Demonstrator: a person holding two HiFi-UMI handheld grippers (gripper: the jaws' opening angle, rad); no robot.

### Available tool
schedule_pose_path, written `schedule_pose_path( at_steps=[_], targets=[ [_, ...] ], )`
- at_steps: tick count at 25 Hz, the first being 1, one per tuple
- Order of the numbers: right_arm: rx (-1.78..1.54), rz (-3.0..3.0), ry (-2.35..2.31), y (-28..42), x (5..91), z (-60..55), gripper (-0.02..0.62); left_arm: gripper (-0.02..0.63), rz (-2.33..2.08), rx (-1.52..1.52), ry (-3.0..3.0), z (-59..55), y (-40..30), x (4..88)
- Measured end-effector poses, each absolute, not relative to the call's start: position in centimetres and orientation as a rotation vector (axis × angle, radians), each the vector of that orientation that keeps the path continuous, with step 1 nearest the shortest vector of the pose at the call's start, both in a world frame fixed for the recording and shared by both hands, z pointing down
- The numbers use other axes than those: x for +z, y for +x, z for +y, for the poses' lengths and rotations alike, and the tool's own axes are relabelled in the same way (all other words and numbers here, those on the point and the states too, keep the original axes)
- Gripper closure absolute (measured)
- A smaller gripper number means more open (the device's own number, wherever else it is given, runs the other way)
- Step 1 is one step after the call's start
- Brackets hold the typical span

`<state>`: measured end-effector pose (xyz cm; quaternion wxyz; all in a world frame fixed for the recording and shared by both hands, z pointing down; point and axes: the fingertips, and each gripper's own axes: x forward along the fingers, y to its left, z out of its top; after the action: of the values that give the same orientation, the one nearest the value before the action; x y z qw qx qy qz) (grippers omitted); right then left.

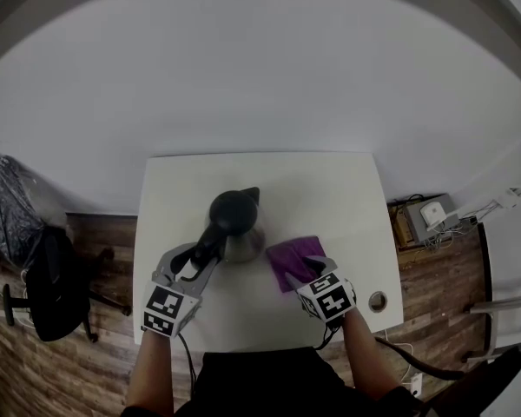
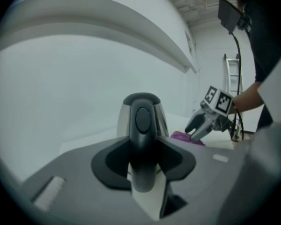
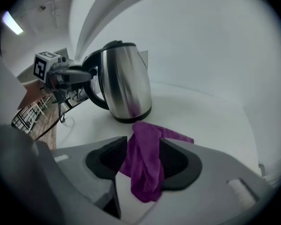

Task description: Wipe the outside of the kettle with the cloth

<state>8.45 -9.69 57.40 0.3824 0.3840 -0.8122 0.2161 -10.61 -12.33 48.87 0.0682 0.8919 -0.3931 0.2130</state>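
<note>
A steel kettle [image 1: 234, 220] with a black lid and handle stands in the middle of the white table [image 1: 330, 181]. My left gripper [image 1: 200, 254] is shut on the kettle's black handle [image 2: 143, 149], which fills the gap between its jaws. A purple cloth [image 1: 291, 257] lies crumpled on the table just right of the kettle. My right gripper [image 1: 308, 272] points down at the cloth [image 3: 145, 158], its jaws standing wide apart. The cloth lies loose between them, and the pads do not press it. The kettle [image 3: 124, 83] stands just beyond it.
A round cable hole [image 1: 378, 301] sits in the table's near right corner. A black office chair [image 1: 52, 285] and a dark bag [image 1: 9, 207] stand on the wooden floor at the left. Boxes and cables [image 1: 425, 215] lie on the floor at the right.
</note>
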Motion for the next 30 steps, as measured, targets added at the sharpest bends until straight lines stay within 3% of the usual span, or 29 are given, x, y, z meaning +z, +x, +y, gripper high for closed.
schedule_pose_path(
  at_steps=[14,16,18,19,30],
  targets=[
    [0.614,-1.851,0.947,9.0,62.0,-10.7,0.374,0.457,-1.209,0.646,2.677,-12.2,-10.5,48.8],
    [0.601,-1.852,0.942,8.9,62.0,-10.8,0.398,0.456,-1.211,0.642,2.676,-12.3,-10.4,48.8],
    [0.585,-1.85,0.949,8.9,62.2,-10.6,0.506,0.456,-1.217,0.64,2.674,-12.3,-10.4,48.8],
    [0.578,-1.852,0.955,8.9,62.3,-10.4,0.517,0.456,-1.22,0.639,2.672,-12.2,-10.4,48.8],
    [0.537,-1.926,1.014,9.1,60.8,-10.0,0.533,0.454,-1.238,0.632,2.663,-12.2,-10.4,48.7]
  ],
)
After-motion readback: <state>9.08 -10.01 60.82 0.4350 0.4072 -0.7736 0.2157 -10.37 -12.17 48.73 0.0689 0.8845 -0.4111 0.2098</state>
